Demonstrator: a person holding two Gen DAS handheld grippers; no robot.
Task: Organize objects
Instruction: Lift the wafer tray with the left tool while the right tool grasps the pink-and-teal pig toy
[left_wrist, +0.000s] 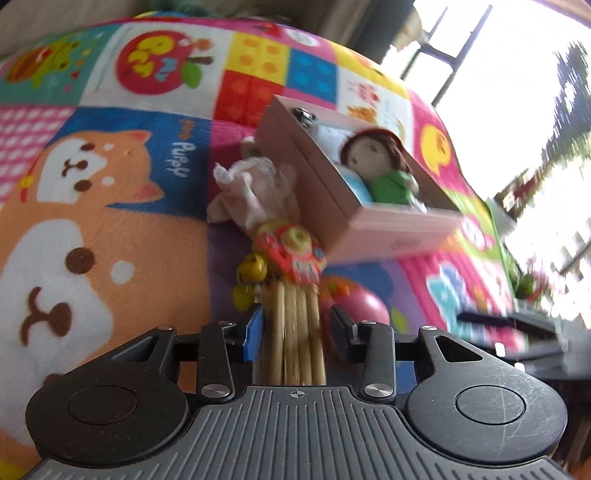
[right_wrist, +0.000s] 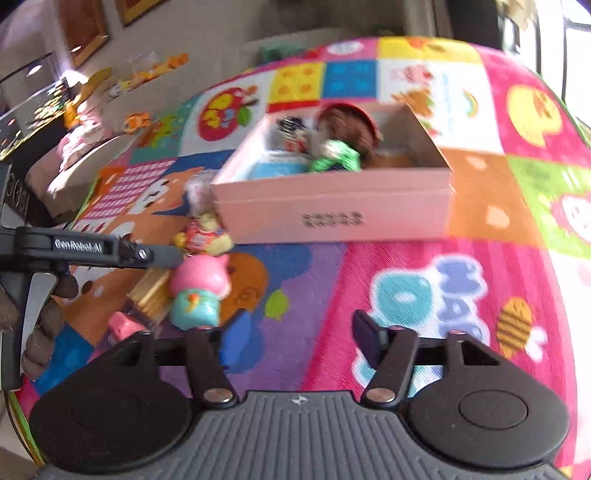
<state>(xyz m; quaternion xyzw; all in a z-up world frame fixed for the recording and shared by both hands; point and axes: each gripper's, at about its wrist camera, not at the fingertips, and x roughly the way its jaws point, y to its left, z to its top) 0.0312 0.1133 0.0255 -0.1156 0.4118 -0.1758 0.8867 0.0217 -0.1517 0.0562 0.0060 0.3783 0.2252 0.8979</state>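
A pink cardboard box (left_wrist: 391, 221) lies on a colourful play mat and holds a knitted doll (left_wrist: 384, 166) in green and other small toys; it also shows in the right wrist view (right_wrist: 332, 210). My left gripper (left_wrist: 295, 328) has a bundle of wooden sticks (left_wrist: 295, 332) with a red charm (left_wrist: 291, 251) between its fingers, which stand a little apart from it; the sticks also show in the right wrist view (right_wrist: 151, 291). A white plush (left_wrist: 251, 188) lies beside the box. My right gripper (right_wrist: 295, 332) is open and empty over the mat. A pink cat figurine (right_wrist: 199, 291) stands left of it.
The left gripper's arm (right_wrist: 92, 251) crosses the left of the right wrist view. A pink ball-like toy (left_wrist: 354, 302) lies near the left gripper. A small pink toy (right_wrist: 125, 325) lies at the mat's left. Furniture and scattered toys stand beyond the mat's far left edge.
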